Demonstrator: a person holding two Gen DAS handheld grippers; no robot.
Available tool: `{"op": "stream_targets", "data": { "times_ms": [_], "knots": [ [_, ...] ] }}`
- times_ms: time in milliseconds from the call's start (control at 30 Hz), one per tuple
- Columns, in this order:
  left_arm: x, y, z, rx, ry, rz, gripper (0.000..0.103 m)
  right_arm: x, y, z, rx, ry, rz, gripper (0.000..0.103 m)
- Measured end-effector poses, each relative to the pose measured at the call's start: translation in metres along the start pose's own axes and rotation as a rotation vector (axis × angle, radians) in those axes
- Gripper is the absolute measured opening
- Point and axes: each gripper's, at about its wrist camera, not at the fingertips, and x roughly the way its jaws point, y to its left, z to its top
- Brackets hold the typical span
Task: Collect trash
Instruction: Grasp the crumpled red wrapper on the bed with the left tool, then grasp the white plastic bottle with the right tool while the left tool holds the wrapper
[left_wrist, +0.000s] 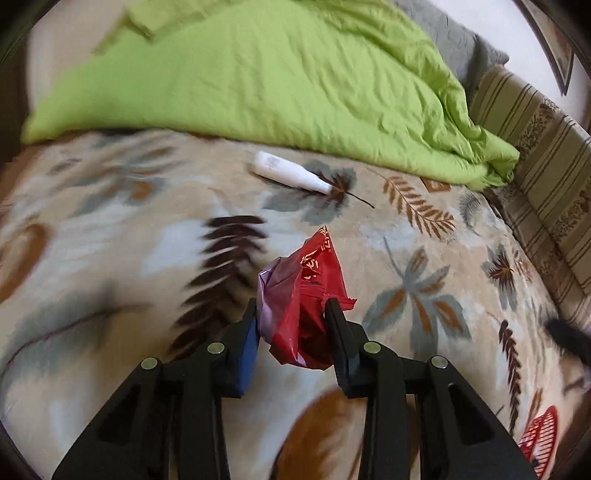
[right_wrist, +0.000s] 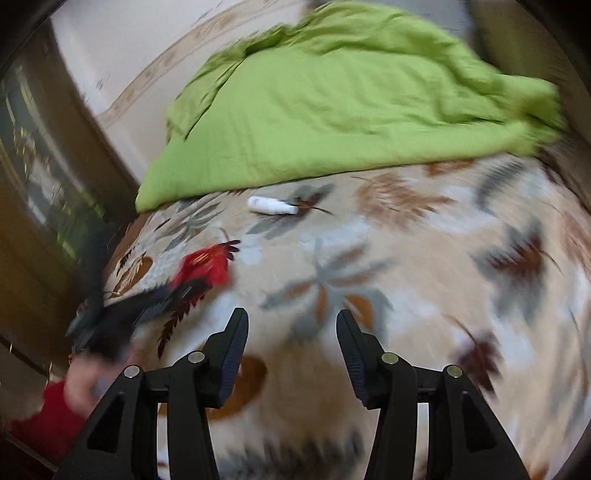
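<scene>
leaf-print bed (left_wrist: 110, 236), green duvet (left_wrist: 277, 81), white tube (left_wrist: 291, 172)

The crumpled wrapper (left_wrist: 310, 295) is glossy red with gold print and a purplish side; the blanket (left_wrist: 110, 240) is beige with grey, brown and rust leaves; the duvet (left_wrist: 277, 85) is lime green; the tube (left_wrist: 291, 172) white; the sleeve (right_wrist: 51, 417) red.

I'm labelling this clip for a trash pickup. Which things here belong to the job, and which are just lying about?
Part of the job:
- red wrapper, clamped in the left gripper
- white tube, loose on the blanket, possibly trash
- right gripper, open, holding nothing

Just lying about:
- green duvet
- leaf-patterned blanket
- striped cushion
</scene>
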Motion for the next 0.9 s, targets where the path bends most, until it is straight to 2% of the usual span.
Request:
{"op": "stream_targets", "data": {
  "times_ms": [133, 267, 433, 567, 667, 800, 867, 900],
  "knots": [
    [-0.032, 0.01, -0.025, -0.02, -0.107, 0.104, 0.034, 0.076, 0.025, 0.055, -0.13, 0.061, 0.011, 0.054],
    [-0.027, 0.029, -0.025, -0.035, -0.166, 0.165, 0.034, 0.144, 0.058, 0.094, -0.267, 0.133, 0.017, 0.054],
    [-0.003, 0.059, -0.023, -0.127, -0.095, 0.151, 0.034, 0.208, 0.082, 0.123, -0.42, 0.148, -0.06, 0.054],
    [0.013, 0.071, -0.023, -0.172, -0.033, 0.14, 0.034, 0.249, 0.083, 0.139, -0.453, 0.187, -0.116, 0.054],
    [0.016, 0.07, -0.021, -0.174, -0.028, 0.147, 0.034, 0.276, 0.077, 0.145, -0.458, 0.214, -0.163, 0.055],
    [0.021, 0.07, -0.02, -0.177, -0.018, 0.154, 0.034, 0.291, 0.073, 0.143, -0.453, 0.21, -0.211, 0.05],
    [0.022, 0.07, -0.02, -0.176, -0.02, 0.156, 0.034, 0.287, 0.071, 0.141, -0.424, 0.196, -0.229, 0.04],
    [0.022, 0.069, -0.021, -0.173, -0.021, 0.16, 0.034, 0.282, 0.069, 0.139, -0.398, 0.192, -0.247, 0.039]
  ]
}}
